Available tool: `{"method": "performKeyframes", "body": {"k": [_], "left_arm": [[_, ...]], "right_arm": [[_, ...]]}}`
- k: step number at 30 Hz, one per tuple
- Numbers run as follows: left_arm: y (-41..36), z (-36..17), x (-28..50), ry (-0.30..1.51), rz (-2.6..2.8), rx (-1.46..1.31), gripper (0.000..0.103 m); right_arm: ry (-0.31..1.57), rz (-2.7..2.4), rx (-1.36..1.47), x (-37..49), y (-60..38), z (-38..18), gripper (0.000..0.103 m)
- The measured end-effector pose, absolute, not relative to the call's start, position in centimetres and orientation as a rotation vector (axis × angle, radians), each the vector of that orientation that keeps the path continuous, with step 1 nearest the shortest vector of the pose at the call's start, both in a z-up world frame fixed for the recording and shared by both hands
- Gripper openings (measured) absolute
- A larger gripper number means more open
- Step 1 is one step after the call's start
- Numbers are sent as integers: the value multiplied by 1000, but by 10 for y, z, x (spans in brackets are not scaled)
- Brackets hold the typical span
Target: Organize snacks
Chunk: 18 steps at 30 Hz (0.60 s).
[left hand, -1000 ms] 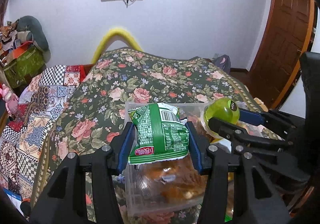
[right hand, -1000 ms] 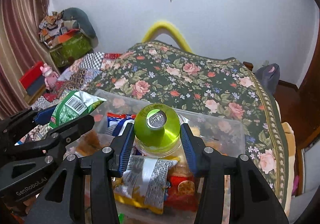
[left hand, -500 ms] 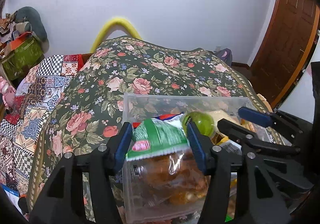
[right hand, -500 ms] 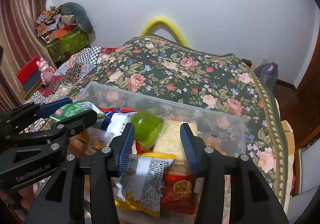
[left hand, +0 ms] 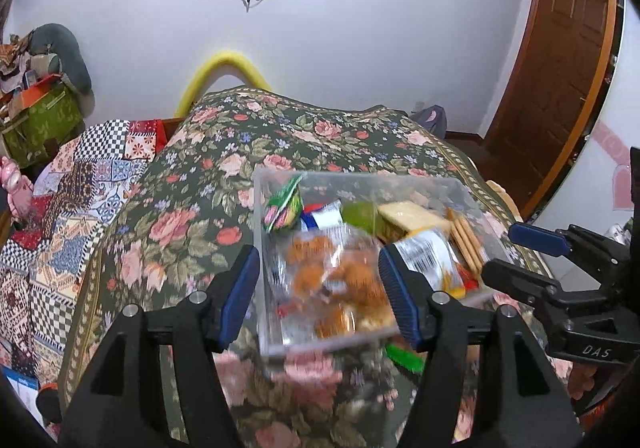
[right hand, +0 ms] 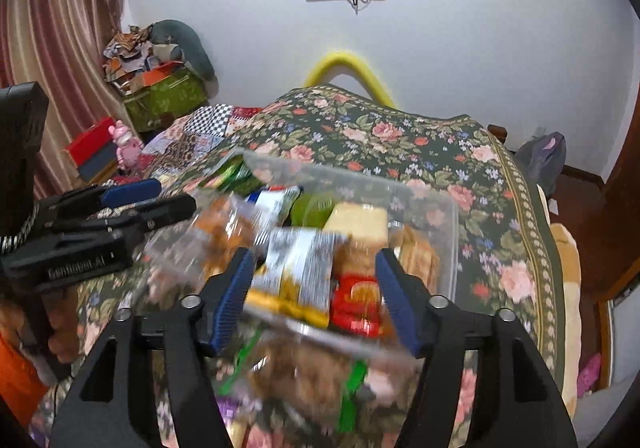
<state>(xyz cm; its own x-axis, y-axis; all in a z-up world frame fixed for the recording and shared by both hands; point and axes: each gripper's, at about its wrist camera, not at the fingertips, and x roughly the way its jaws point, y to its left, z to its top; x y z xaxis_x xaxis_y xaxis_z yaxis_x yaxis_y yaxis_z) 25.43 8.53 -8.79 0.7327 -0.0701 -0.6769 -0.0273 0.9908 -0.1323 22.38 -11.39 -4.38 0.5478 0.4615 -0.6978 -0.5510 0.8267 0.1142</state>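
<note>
A clear plastic bin (left hand: 472,190) sits on the floral bedspread, also in the right wrist view (right hand: 450,208). Inside lie a green snack packet (left hand: 282,208), a green jelly cup (left hand: 358,214), a bag of brown pastries (left hand: 332,280), a silver-and-yellow packet (right hand: 298,268), a red packet (right hand: 356,302) and crackers (left hand: 464,238). My left gripper (left hand: 320,298) is open and empty above the bin's near left part. My right gripper (right hand: 314,296) is open and empty above the bin's near side; it also shows in the left wrist view (left hand: 516,248).
More snack packets (right hand: 348,396) lie blurred on the bedspread in front of the bin. A patchwork blanket (left hand: 76,184) covers the bed's left side. A wooden door (left hand: 560,88) stands at the right. Boxes and clutter (right hand: 160,88) stand at the left wall.
My left gripper let go of the green packet and my right let go of the green cup; both now lie in the bin. Both grippers pulled back and up, empty.
</note>
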Motion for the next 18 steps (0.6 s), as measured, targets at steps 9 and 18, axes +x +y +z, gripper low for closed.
{"method": "performKeyframes", "body": {"k": [9, 18], "left_arm": [[87, -112, 220, 801, -12, -136, 63], [84, -145, 194, 875, -29, -172, 63]], "right_arm": [[911, 610, -121, 212, -123, -85, 75], [992, 645, -138, 206, -105, -109, 87]]}}
